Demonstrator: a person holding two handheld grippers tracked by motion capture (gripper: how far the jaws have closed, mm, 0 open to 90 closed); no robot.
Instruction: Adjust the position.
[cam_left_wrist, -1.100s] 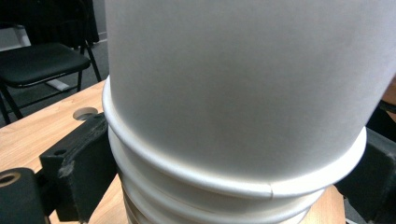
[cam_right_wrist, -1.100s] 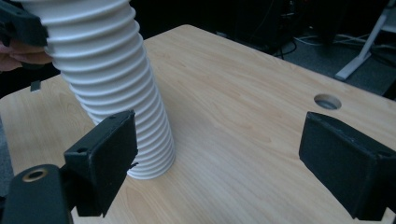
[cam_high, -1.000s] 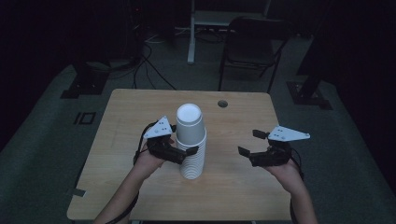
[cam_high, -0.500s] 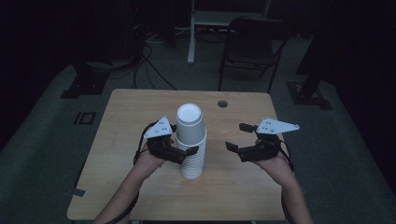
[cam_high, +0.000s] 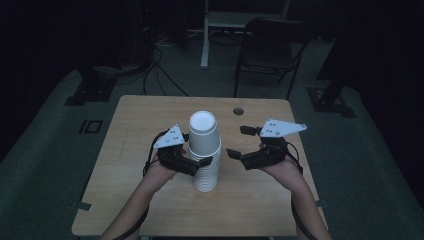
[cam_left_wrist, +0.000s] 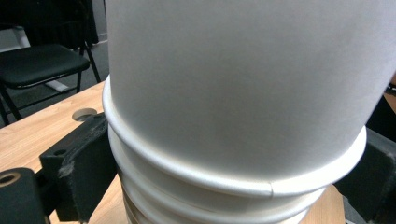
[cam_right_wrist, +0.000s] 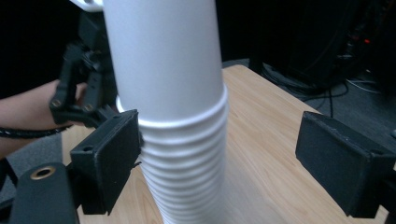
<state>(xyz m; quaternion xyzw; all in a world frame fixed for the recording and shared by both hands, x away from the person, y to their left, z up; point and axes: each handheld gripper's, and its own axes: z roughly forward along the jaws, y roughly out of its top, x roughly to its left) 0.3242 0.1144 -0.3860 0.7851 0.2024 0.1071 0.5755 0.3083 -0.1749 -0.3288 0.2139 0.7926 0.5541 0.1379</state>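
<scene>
A tall stack of white paper cups (cam_high: 204, 145) stands upside down near the middle of the wooden table (cam_high: 145, 120). My left gripper (cam_high: 200, 162) is shut on the stack at its ribbed rims, below the top cup. In the left gripper view the cups (cam_left_wrist: 233, 93) sit between the two black jaws of the left gripper (cam_left_wrist: 224, 182). My right gripper (cam_high: 236, 141) is open just right of the stack. In the right gripper view, the stack (cam_right_wrist: 173, 93) stands between the wide-apart jaws of the right gripper (cam_right_wrist: 229, 163), with its left pad (cam_right_wrist: 112, 158) at the rims.
A round cable hole (cam_high: 238, 110) lies in the table's far side. A black folding chair (cam_high: 265, 45) and a white desk leg (cam_high: 204, 35) stand on the dark floor beyond. Cables run across the floor at the back left.
My right gripper has moved left, from the table's right side up to the cup stack, still open. The left gripper and the stack have held still.
</scene>
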